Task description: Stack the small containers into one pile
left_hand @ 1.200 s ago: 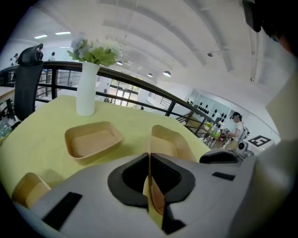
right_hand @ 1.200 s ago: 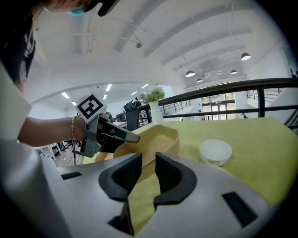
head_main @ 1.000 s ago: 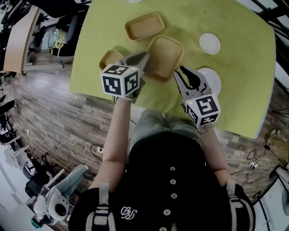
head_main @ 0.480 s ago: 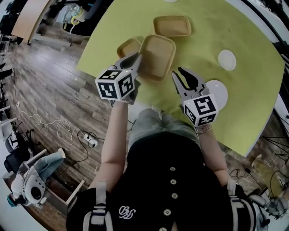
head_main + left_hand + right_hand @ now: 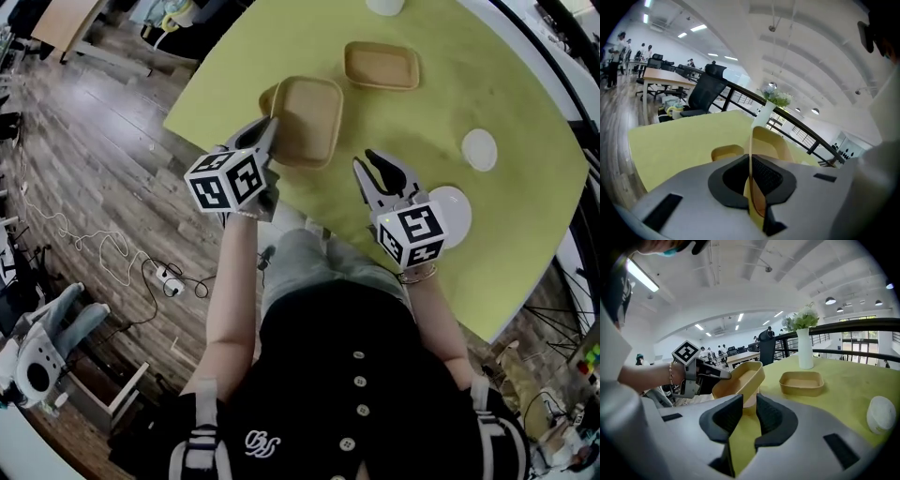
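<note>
My left gripper (image 5: 270,128) is shut on the thin rim of a large tan container (image 5: 305,120) and holds it tilted over a smaller tan container (image 5: 266,97) near the table's left edge. In the left gripper view the rim (image 5: 750,140) stands between the pads, and the smaller container (image 5: 725,151) lies just beyond. A second tan container (image 5: 381,65) sits farther back. My right gripper (image 5: 368,161) hovers open to the right of the held container, with nothing between its jaws. In the right gripper view the gripper (image 5: 748,402) faces the held container (image 5: 740,379) and the far one (image 5: 801,382).
The table has a yellow-green cloth (image 5: 422,112). Two white round lids (image 5: 479,149) (image 5: 452,208) lie at the right, near my right gripper. A white vase (image 5: 805,352) with flowers stands at the back. The wooden floor drops off past the left edge.
My left gripper has carried the large container leftward until it overlaps the smaller one. My right gripper has drifted the same way, still open.
</note>
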### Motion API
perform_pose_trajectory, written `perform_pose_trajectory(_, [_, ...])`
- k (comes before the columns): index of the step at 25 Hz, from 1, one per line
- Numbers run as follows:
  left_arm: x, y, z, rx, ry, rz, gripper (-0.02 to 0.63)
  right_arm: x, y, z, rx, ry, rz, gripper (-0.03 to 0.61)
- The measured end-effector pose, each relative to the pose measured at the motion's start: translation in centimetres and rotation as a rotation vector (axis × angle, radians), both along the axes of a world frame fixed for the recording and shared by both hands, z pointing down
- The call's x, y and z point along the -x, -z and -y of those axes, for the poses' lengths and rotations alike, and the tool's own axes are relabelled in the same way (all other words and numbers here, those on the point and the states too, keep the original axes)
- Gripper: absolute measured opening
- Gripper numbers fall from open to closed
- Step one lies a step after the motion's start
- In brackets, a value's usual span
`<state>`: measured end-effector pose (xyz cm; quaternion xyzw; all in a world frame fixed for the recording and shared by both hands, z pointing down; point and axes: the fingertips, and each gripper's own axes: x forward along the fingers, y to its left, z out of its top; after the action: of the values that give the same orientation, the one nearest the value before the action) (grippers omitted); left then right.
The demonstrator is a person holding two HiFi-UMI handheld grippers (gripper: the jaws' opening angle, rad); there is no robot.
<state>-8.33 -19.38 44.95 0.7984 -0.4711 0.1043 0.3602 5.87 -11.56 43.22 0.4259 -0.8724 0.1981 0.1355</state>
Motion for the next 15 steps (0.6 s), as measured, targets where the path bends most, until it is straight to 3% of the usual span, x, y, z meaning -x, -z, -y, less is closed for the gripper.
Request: perform_pose_trajectory(15, [3.6,-2.0,1.4,0.094,0.359,-0.203,0.017,1.4,-0.3,1.6,0.028,0.06,-0.011,0.081])
